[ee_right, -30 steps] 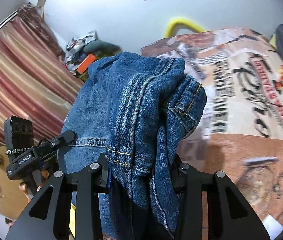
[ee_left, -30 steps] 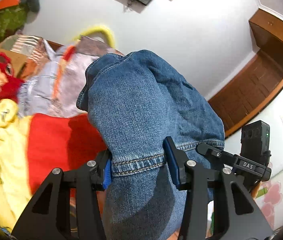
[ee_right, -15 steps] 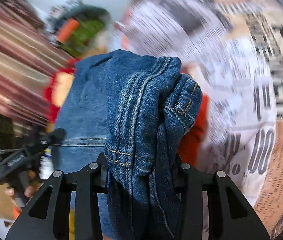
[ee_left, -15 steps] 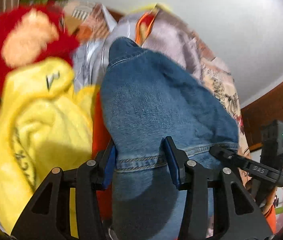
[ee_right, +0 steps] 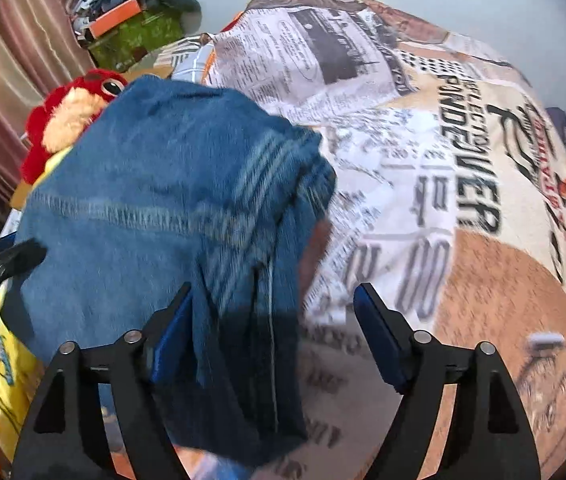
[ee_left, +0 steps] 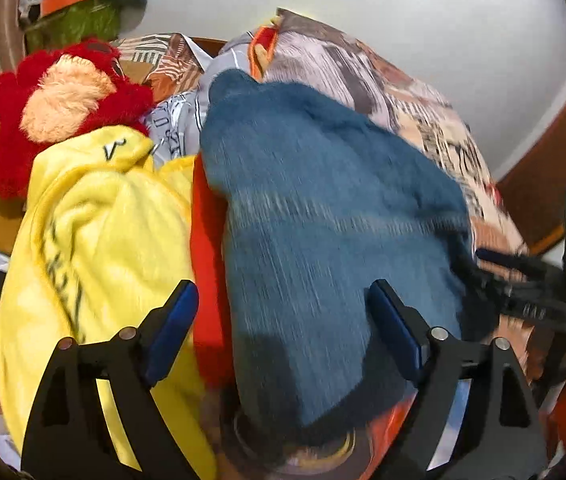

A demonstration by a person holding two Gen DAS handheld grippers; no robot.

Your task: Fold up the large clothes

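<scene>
On my left cam, far left there's a red plush [ee_left: 63, 108] up top, with a yellow fleece [ee_left: 95, 240] below it and an orange cloth [ee_left: 207, 264] right beside that. Then the jeans [ee_left: 323, 232], a folded blue lump filling the middle, lying on the pile next to the orange cloth. My left gripper [ee_left: 283, 324] has its fingers spread wide, one blue pad over the yellow fleece side and the other at the denim's right edge, so nothing is pinched. The other tool shows at the far right of this view.

Right cam: plush [ee_right: 67, 120] again at the left, poking out behind the jeans [ee_right: 155, 216], which cover the left half of the frame. My right gripper [ee_right: 279, 340] is spread apart too; the left pad sits against the denim fold, though it's pretty blurry so I can't swear it's touching. The right pad hangs over the newspaper-print bedspread [ee_right: 463, 208], which runs off to the right.
</scene>
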